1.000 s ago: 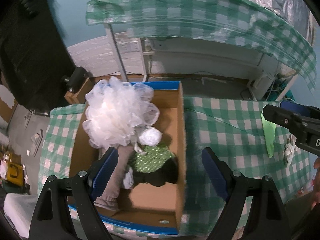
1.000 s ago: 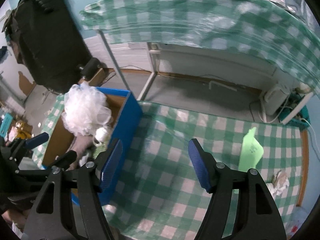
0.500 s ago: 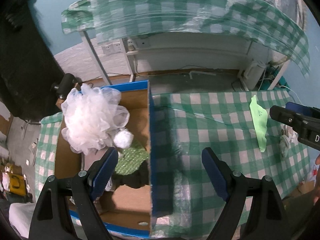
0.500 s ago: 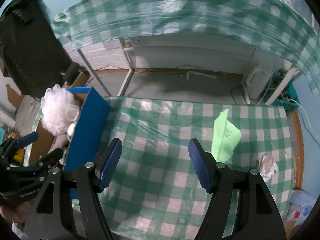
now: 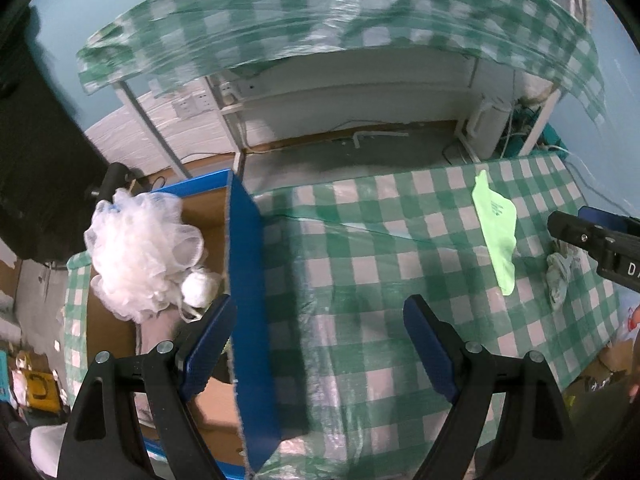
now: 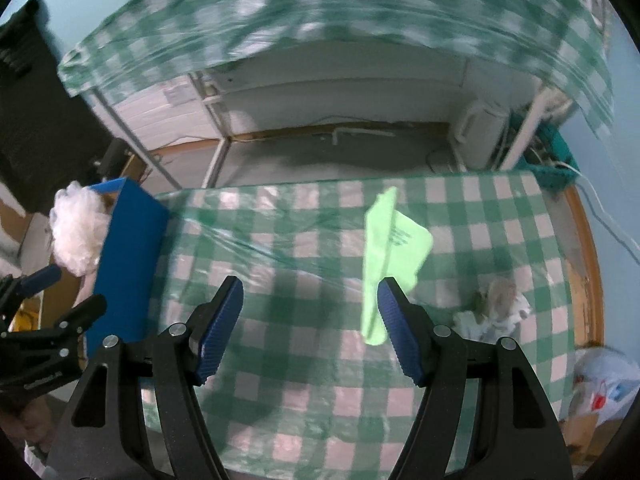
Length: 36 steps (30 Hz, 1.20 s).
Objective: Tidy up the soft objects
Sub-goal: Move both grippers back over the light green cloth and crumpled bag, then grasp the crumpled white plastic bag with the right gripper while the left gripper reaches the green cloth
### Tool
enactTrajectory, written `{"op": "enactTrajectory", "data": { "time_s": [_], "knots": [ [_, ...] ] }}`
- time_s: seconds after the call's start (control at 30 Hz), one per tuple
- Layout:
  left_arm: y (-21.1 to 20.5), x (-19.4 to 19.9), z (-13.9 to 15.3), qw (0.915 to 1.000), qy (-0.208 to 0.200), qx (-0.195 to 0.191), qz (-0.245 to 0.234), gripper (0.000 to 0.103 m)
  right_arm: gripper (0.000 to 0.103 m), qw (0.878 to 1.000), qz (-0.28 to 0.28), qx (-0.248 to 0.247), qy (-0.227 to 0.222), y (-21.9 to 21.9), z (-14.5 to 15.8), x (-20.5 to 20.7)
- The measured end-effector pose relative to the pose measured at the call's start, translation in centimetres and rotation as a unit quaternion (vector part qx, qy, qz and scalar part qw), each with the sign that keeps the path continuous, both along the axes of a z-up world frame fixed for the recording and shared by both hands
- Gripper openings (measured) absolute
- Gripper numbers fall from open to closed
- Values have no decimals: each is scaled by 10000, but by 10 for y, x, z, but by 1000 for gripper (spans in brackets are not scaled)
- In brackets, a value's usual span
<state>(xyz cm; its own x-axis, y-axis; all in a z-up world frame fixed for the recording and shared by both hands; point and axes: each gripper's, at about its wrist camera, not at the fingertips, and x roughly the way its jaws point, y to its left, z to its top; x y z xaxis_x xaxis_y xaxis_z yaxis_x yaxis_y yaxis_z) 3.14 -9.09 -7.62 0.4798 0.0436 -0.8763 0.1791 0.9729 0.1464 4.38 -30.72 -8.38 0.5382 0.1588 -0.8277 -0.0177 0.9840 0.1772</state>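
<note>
A blue-sided cardboard box stands at the table's left end, also in the right wrist view. It holds a white mesh pouf and a small white ball. A light green cloth lies flat on the green checked tablecloth. A crumpled whitish rag lies to its right. My left gripper is open and empty above the box's right wall. My right gripper is open and empty, its right finger just before the green cloth.
A second checked-cloth table stands beyond, with sockets, cables and a white appliance on the floor under it. A plastic bag lies off the table's right end. A black object stands at the left.
Both grippers have swung to the right. The box has slid to the left of both views and the green cloth has come closer to the right gripper.
</note>
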Motion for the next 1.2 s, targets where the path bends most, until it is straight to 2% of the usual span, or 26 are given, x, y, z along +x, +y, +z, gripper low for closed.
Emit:
{"op": "enactTrajectory", "data": {
  "time_s": [0.4, 0.67, 0.9, 1.2],
  "knots": [
    [-57, 13, -27, 9988, 325, 165, -325, 87, 70, 9972, -695, -3, 272, -65, -27, -4],
    [-83, 21, -45, 9975, 577, 33, -406, 87, 70, 9941, -994, 6, 432, -99, -44, -5],
    [-101, 32, -60, 9965, 728, -58, -399, 87, 71, 9912, -1188, -38, 584, -120, -58, -5],
    [-128, 43, -91, 9947, 938, -82, -409, 87, 71, 9861, -1309, -89, 1015, -135, -99, 1]
  ]
}}
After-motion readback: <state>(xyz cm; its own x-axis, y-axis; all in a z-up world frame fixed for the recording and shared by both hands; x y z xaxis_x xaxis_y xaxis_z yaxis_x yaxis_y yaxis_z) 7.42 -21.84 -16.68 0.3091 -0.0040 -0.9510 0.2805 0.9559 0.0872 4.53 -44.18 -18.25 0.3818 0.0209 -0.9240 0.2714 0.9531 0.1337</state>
